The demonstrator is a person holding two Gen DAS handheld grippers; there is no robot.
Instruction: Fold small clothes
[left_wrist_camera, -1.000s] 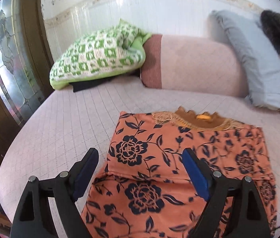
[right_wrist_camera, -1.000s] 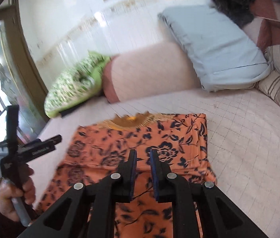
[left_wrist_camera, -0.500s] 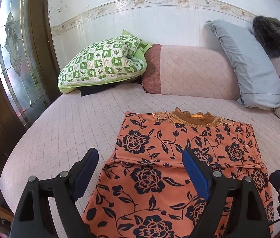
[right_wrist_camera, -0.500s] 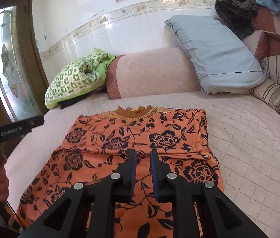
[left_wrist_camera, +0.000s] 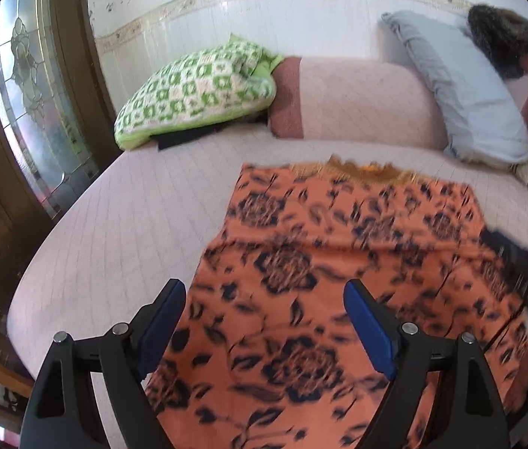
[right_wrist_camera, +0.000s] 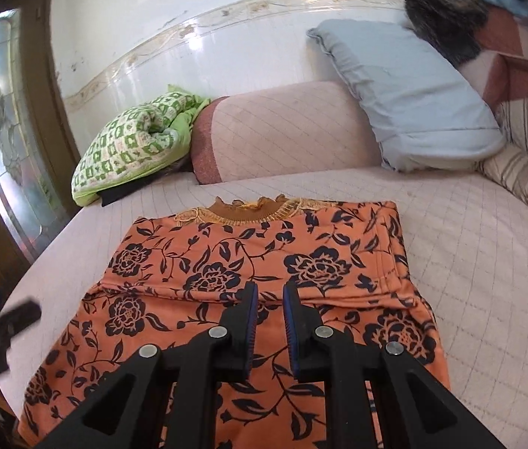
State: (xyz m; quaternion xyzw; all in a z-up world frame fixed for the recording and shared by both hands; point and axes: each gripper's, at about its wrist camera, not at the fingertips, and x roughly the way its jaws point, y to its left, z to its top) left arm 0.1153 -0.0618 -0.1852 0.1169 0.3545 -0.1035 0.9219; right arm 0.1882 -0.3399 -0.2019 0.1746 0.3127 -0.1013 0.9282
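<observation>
The orange floral garment (right_wrist_camera: 260, 277) lies flat mid-bed (right_wrist_camera: 488, 262), bare quilt either side, collar toward the pink bolster (right_wrist_camera: 282, 131). Above it, left gripper (left_wrist_camera: 264, 299) spread wide, empty; right gripper (right_wrist_camera: 268, 299) narrowly parted, pinching nothing. The garment's near hem is cut off, and the left view is blurred.

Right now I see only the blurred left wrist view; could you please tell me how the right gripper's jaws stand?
Observer: On the right gripper the jaws are nearly together, with a narrow gap and nothing between them.
Operator: Thanks. Is the orange top folded in on its right side?
Observer: Yes, a stitched strip, probably a sleeve, lies folded along that edge.
</observation>
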